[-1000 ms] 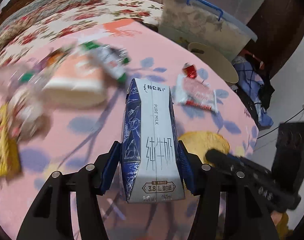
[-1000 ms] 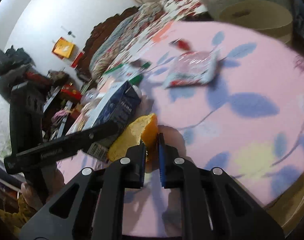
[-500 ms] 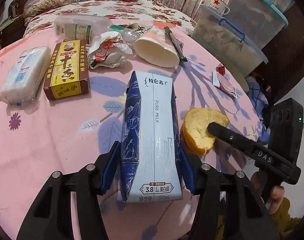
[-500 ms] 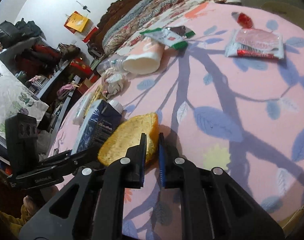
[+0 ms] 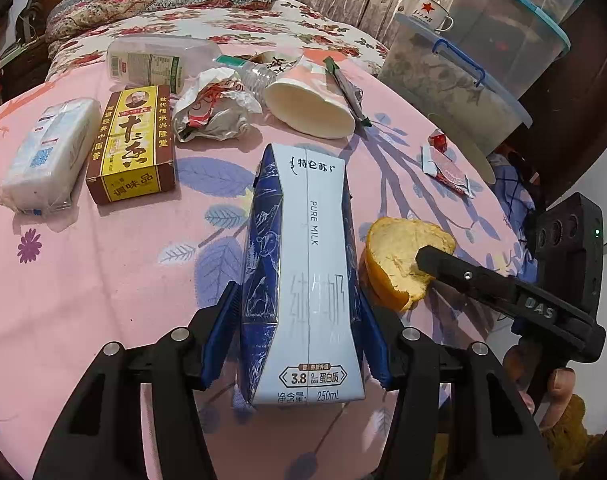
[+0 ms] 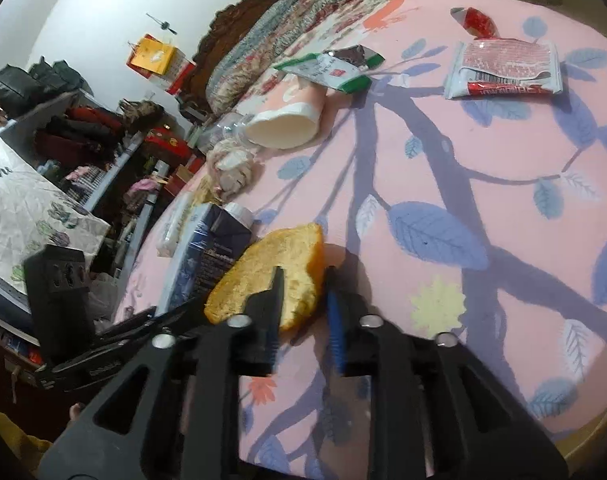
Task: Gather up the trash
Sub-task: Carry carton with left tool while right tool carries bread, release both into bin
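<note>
**Carton gripped, peel between parting jaws**

A round table [image 5: 103, 280] under a pink cloth with blue leaves fills both views. Behind it lies a floral bed [image 5: 175, 4], and to the right stand stacked clear bins [image 5: 463, 76] with an enamel mug [image 5: 433, 14] on one lid.

The left gripper [image 5: 295, 336] pinches a blue and white milk carton [image 5: 303, 280] near its base, both blue pads pressed flat on its sides. The carton lies along the jaws with its far end toward the middle of the table.

Just right of the carton an orange peel [image 6: 279, 276] rests on the cloth. The right gripper [image 6: 303, 300] has it between its fingers; the jaws have just been opening and now stand parted, the left finger across the peel's pale inside, the right pad just clear of its rind.

Farther back, from left to right: a wrapped white pack [image 5: 47, 152], a yellow and brown box [image 5: 133, 144], a clear bottle [image 5: 159, 62] on its side, crumpled wrap [image 5: 211, 110], and a tipped paper cup [image 5: 307, 104] with a green sachet [image 5: 347, 88] beside it. Near the right rim lie a red and white packet [image 6: 503, 68] and a small red wrapper [image 6: 477, 20].
</note>
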Demonstrator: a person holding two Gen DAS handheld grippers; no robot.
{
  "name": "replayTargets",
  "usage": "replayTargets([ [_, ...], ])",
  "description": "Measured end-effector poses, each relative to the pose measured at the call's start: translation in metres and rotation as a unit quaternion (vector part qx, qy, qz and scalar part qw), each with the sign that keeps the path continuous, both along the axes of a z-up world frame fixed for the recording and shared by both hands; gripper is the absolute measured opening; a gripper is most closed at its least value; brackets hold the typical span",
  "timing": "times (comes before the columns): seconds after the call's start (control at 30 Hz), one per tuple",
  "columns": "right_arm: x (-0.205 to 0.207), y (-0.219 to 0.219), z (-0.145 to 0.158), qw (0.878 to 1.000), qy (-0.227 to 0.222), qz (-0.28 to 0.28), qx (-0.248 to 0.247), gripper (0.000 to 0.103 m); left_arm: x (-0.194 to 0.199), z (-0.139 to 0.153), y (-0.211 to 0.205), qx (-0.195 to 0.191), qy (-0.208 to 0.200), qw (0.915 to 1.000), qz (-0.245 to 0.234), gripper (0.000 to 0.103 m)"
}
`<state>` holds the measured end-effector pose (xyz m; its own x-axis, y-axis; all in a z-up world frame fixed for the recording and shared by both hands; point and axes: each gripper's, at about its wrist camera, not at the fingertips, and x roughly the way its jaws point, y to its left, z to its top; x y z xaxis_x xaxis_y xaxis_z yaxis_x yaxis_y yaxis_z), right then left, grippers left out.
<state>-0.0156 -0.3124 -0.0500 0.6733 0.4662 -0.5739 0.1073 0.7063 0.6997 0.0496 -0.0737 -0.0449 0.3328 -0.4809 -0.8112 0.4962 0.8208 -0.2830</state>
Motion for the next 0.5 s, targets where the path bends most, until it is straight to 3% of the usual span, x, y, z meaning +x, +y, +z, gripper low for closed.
replayTargets([
  [0.03, 0.0, 0.0, 0.002, 1.0, -0.005, -0.001, -0.003, 0.038, 0.0, 0.0, 0.0, -0.001, 0.002, 1.0, 0.0, 0.055],
  [0.1, -0.002, 0.002, 0.009, 1.0, -0.018, -0.006, -0.02, 0.061, 0.0, 0.0, 0.0, -0.002, 0.004, 1.0, 0.0, 0.056],
  [0.5, 0.003, 0.012, 0.012, 0.998, -0.025, -0.002, -0.066, 0.062, 0.002, 0.0, -0.002, -0.001, 0.008, 1.0, 0.0, 0.057],
])
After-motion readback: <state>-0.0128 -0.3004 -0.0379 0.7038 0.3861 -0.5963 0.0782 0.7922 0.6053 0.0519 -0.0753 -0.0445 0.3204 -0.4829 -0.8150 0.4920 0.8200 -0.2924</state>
